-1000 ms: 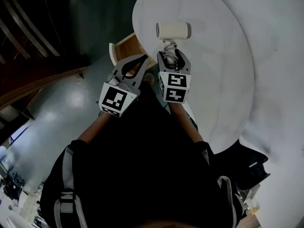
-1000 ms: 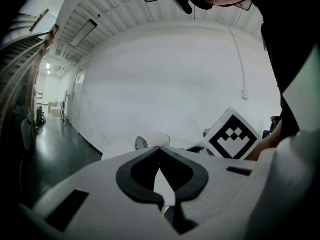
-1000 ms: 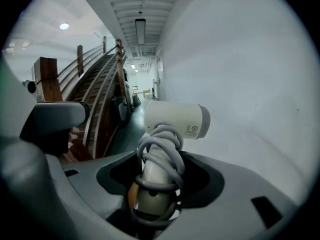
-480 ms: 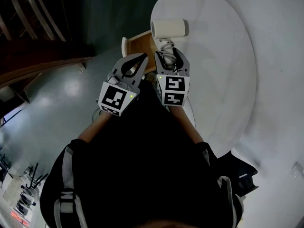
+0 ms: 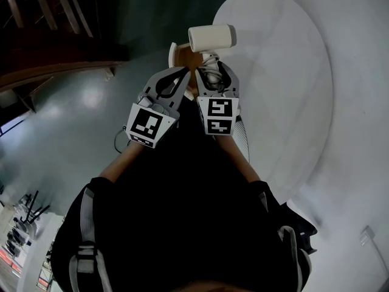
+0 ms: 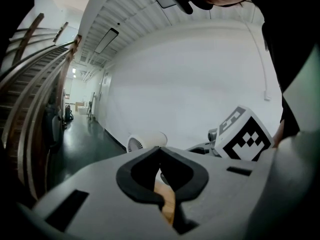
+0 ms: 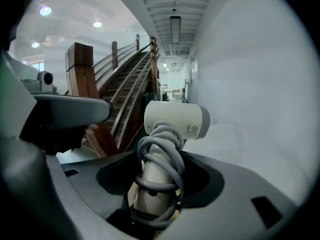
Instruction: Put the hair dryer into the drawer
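A white hair dryer (image 5: 211,38) hangs in the air by its handle, the grey cord wound round that handle (image 7: 156,176). My right gripper (image 5: 213,75) is shut on the handle, with the dryer's barrel (image 7: 175,121) lying crosswise above the jaws. It hovers at the edge of the white round table (image 5: 292,96), over the open wooden drawer (image 5: 180,55). Beside it on the left, my left gripper (image 5: 172,81) is shut with nothing in it; its tips (image 6: 160,150) meet, and drawer wood (image 6: 167,204) shows through the gap behind them.
Dark glossy floor (image 5: 79,120) spreads left of the table. A wooden staircase (image 7: 120,99) rises at the far left, and a white wall (image 6: 200,84) runs behind. The person's dark torso (image 5: 182,224) fills the lower head view.
Both grippers moved together to the left, off the table top. The dryer, earlier over the table, now hangs above the drawer's edge. Neither grip changed.
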Tool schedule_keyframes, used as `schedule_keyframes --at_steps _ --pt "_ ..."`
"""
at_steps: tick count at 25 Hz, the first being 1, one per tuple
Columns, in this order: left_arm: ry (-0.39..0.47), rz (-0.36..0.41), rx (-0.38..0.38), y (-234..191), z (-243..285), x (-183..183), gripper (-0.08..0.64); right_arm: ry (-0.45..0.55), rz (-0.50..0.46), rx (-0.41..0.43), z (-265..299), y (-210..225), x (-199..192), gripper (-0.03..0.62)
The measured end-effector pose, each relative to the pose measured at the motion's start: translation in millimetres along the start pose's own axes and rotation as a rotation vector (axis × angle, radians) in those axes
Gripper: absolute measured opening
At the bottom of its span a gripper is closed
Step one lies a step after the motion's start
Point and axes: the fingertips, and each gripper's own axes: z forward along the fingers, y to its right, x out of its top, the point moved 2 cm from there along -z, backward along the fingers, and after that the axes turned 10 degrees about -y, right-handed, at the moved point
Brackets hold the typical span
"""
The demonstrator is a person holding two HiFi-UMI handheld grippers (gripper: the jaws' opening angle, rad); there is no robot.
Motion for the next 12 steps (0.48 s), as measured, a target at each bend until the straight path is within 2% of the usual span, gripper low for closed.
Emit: schedule_keyframes --at_steps 12 --pt "-0.045 0.009 0.04 -18.4 6.9 -29.4 0.008 -0.094 -0.037 0.063 41.8 -20.4 -39.6 0.267"
